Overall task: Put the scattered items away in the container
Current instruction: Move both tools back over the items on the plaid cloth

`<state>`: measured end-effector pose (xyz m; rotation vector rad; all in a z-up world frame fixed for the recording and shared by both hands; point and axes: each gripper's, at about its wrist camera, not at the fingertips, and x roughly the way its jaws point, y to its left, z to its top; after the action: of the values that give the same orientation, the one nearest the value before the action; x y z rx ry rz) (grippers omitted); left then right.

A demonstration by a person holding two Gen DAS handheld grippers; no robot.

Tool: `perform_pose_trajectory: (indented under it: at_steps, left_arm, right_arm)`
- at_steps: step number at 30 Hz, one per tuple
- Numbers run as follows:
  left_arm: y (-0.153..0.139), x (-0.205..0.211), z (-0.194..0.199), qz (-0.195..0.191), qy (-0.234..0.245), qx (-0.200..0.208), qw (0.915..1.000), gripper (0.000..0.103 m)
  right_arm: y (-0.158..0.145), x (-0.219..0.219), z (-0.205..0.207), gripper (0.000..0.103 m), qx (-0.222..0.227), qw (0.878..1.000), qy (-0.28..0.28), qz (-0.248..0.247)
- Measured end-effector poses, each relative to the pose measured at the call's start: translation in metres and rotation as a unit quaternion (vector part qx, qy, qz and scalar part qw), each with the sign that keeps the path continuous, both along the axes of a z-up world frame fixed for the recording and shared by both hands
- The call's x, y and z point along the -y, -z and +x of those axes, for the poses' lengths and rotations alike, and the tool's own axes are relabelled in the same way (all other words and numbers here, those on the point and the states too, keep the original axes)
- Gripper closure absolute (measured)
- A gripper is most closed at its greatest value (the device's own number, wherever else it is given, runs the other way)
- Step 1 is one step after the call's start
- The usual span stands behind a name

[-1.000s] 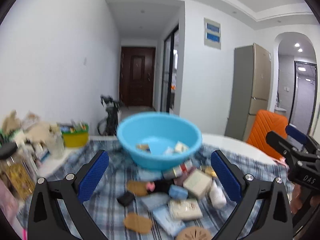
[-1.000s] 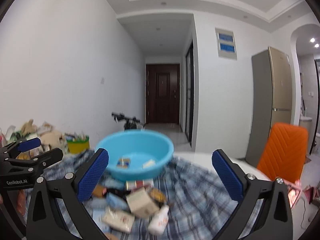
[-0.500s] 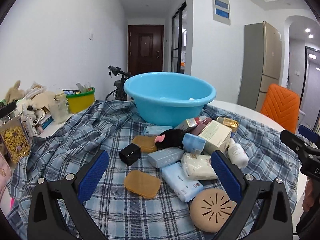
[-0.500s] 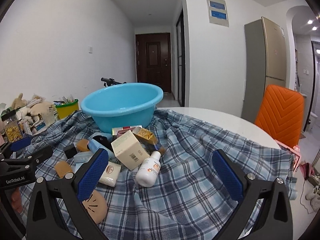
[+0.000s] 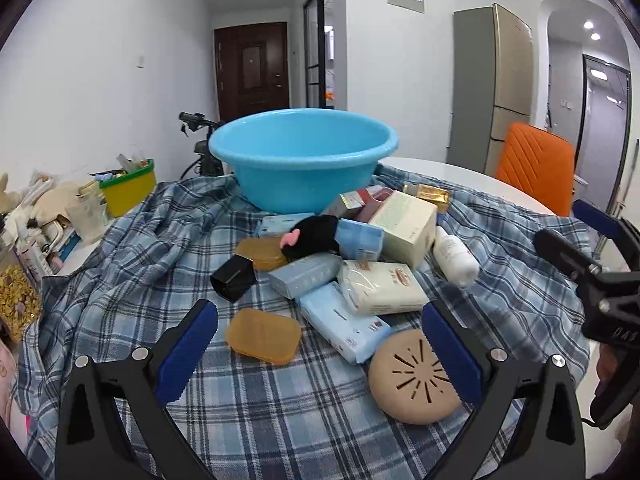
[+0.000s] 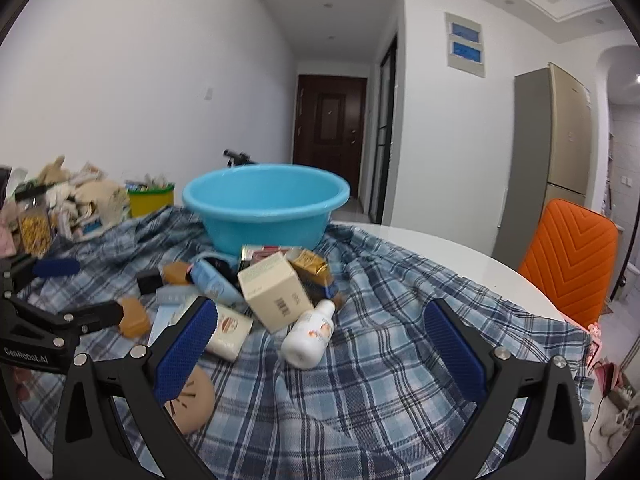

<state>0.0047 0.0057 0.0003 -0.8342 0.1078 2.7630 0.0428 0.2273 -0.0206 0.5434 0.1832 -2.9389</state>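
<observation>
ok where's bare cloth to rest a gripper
Free: the plaid cloth right of the white bottle, out to the table's edge, and the near strip below the tan disc. Crowded: the pile before the blue basin.

A white round table [image 6: 448,252] carries a rumpled blue plaid cloth [image 6: 380,380].

Blue basin [image 5: 304,160]: one
Amber soap cases [image 5: 262,335]: two, the second [image 5: 260,252] farther back
Black cube box [image 5: 233,280]: one
Round tan disc with slits [image 5: 414,378]: one
White bottle [image 5: 456,256]: one
Cream carton [image 5: 408,228]: one
Black plush toy [image 5: 314,236]: one
Orange chair [image 5: 534,166]: one
</observation>
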Motion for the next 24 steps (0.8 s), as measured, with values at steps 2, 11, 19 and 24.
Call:
perform_pose_trajectory:
  at_steps: [2,11,19,24]
  left_arm:
    - [0.001,0.000,-0.001,0.005,0.000,0.006,1.0000,0.000]
    - [0.010,-0.007,-0.004,-0.015,0.038,0.068,0.9968,0.000]
    - [0.035,-0.021,-0.006,-0.083,0.135,0.164,0.9737,0.000]
    - [0.040,-0.038,-0.001,-0.105,0.161,0.168,0.9669,0.000]
  right_arm:
    - [0.003,0.002,-0.002,0.000,0.023,1.000,-0.019,0.001]
    - [0.019,0.004,0.002,0.000,0.093,0.991,-0.094,-0.007]
    - [0.029,-0.004,0.003,0.000,0.171,0.963,-0.206,-0.017]
    - [0.040,-0.001,0.003,0.000,0.177,0.965,-0.194,0.005]
